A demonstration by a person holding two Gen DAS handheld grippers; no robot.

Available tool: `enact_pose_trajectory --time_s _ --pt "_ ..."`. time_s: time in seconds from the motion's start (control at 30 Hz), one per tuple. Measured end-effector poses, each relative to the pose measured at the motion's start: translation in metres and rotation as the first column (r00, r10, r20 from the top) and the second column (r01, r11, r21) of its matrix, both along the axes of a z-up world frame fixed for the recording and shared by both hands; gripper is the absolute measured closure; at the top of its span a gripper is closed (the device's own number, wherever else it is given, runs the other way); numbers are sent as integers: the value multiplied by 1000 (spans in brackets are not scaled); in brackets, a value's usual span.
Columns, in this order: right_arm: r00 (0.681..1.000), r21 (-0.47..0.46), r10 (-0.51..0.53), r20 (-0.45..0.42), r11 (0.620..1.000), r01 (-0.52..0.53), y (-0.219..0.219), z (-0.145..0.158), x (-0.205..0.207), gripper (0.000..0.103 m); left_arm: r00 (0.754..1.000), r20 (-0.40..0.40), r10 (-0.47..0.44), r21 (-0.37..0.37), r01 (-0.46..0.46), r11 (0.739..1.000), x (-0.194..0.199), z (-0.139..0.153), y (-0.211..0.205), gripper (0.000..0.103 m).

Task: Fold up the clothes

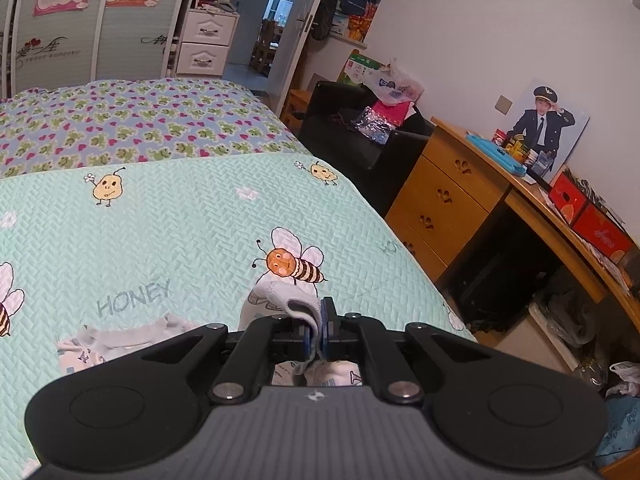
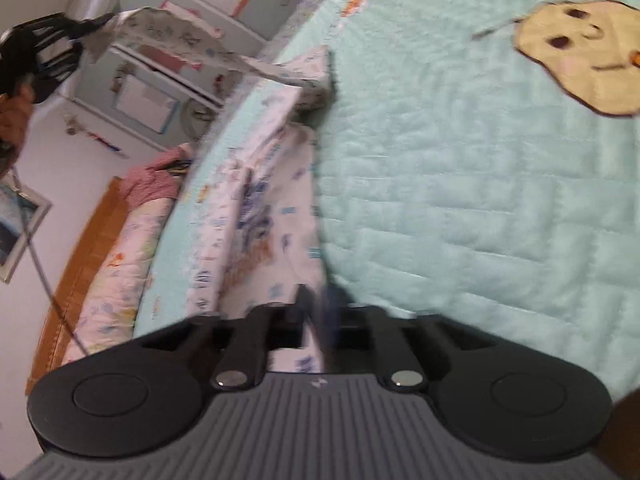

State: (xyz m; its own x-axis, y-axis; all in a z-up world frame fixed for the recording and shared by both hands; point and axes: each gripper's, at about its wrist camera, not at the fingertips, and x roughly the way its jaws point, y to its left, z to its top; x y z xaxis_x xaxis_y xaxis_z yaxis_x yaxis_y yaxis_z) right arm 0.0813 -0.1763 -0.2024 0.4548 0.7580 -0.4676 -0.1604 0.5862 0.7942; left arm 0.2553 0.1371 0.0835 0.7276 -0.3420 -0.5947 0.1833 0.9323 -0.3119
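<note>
While both claws pinch garment [image 2: 264,216], cloth spans bed [image 2: 460,200].

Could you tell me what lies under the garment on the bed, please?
The garment lies on the mint quilt; whatever is under the quilt is hidden.

A mint quilted bed [image 1: 168,224] fills the room — wooden desk [image 1: 472,184] beside it, white wardrobe [image 1: 100,20] beyond.

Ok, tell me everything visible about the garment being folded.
The garment is white, soft-looking cloth with small blue and orange prints and a grey ribbed hem. It lies partly on the mint quilt, stretched between both claws: the left claw pinches the ribbed edge, the right claw grips another edge. One end hangs lifted.
</note>
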Motion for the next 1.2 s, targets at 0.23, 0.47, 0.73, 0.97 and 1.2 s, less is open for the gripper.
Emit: enact_pose_trajectory --time_s 0.23,0.47,0.73,0.97,1.2 --pt "1000 -1 7 -15 1000 -7 -2 2 -1 97 1000 -15 -3 2 3 1000 0 -1 7 99" --pt "1000 -21 26 -7 999 -27 2 7 -2 99 1000 10 3 -10 -3 1000 0 6 15 99" --pt "999 -41 40 21 998 -39 10 19 -3 100 999 49 20 -19 -19 1000 -3 22 30 99" --pt "993 -47 93 67 995 -90 27 38 -6 100 993 100 57 -39 -53 998 -11 42 57 99" --pt "972 -57 201 123 979 -195 55 62 -11 100 984 126 129 -85 -119 989 -29 51 102 99"
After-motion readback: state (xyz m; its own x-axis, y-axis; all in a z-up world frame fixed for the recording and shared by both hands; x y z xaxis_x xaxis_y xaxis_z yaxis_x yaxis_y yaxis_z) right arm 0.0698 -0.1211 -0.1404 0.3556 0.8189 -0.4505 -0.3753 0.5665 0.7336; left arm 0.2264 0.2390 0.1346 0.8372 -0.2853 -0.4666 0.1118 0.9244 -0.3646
